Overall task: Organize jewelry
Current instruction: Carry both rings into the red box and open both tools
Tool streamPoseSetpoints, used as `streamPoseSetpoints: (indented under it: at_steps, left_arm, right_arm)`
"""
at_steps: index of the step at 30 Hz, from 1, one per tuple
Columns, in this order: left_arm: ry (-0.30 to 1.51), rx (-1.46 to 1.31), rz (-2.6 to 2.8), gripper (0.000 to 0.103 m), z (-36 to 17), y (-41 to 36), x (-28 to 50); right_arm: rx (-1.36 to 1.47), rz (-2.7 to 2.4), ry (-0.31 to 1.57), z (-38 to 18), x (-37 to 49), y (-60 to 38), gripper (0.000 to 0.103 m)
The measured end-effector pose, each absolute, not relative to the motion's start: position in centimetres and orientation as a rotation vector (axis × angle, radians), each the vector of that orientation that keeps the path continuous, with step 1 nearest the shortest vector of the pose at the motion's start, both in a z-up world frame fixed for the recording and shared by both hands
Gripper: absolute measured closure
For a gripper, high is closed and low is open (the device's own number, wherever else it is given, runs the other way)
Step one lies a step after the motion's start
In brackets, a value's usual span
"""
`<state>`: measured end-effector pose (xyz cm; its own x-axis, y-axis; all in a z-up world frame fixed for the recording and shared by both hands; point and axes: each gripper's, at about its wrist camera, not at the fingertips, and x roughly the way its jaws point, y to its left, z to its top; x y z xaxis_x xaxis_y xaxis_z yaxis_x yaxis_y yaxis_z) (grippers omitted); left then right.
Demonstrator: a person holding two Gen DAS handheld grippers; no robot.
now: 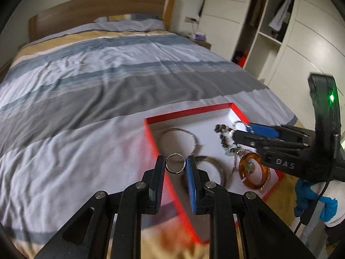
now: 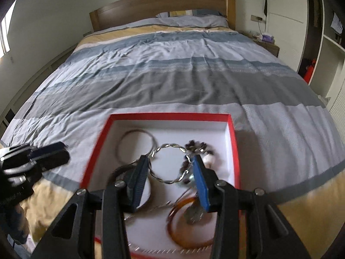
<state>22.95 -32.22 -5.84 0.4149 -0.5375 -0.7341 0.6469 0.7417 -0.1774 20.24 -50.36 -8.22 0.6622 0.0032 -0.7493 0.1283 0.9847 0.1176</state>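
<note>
A red box with a white inside lies on the bed; it also shows in the right wrist view. In it lie silver bangles, a dark bead bracelet and an amber bangle. My left gripper is shut on a small silver ring above the box's left wall. My right gripper is shut on a twisted silver bangle above the box's inside; the bead bracelet and amber bangle lie beneath.
The box rests at the foot of a bed with a blue, grey and tan striped cover. A wooden headboard stands at the far end. White wardrobes line the right side. A bedside table stands beside the bed.
</note>
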Motion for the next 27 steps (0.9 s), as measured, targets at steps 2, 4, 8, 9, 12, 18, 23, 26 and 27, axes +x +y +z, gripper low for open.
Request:
streamPoseSetpoints:
  at_steps: [2, 4, 8, 9, 12, 18, 23, 26, 27]
  left_arm:
    - [0.877, 0.162, -0.755, 0.083, -6.7, -34.4, 23.7]
    - [0.888, 0.171, -0.759, 0.083, -7.5, -36.0, 24.5]
    - [0.898, 0.188, -0.751, 0.083, -8.9, -38.0, 25.8]
    - [0.901, 0.19, -0.748, 0.083, -9.3, -38.3, 26.0]
    - [0.907, 0.212, -0.742, 0.083, -10.3, -39.2, 26.6]
    - [0.92, 0.232, -0.733, 0.083, -11.6, -39.8, 27.2]
    - [0.919, 0.252, -0.72, 0.082, -11.9, -39.9, 27.3]
    - [0.914, 0.268, -0.71, 0.082, -11.9, -39.8, 27.2]
    - [0.913, 0.271, -0.709, 0.08, -11.9, -39.7, 27.1]
  right_arm:
    - [0.165, -0.07, 0.856, -9.0, 21.4, -51.1, 0.063]
    - [0.171, -0.066, 0.863, -9.6, 22.7, -51.7, 0.063]
    - [0.175, -0.055, 0.884, -10.8, 24.8, -52.6, 0.063]
    - [0.178, -0.053, 0.9, -11.2, 25.4, -52.8, 0.063]
    - [0.16, -0.065, 0.926, -11.7, 26.2, -53.0, 0.063]
    - [0.146, -0.089, 0.976, -12.9, 27.1, -53.2, 0.062]
    - [0.109, -0.101, 0.993, -13.1, 27.3, -52.7, 0.062]
    - [0.115, -0.098, 0.995, -13.1, 27.4, -52.7, 0.062]
    - [0.12, -0.096, 0.994, -13.1, 27.3, -52.7, 0.062]
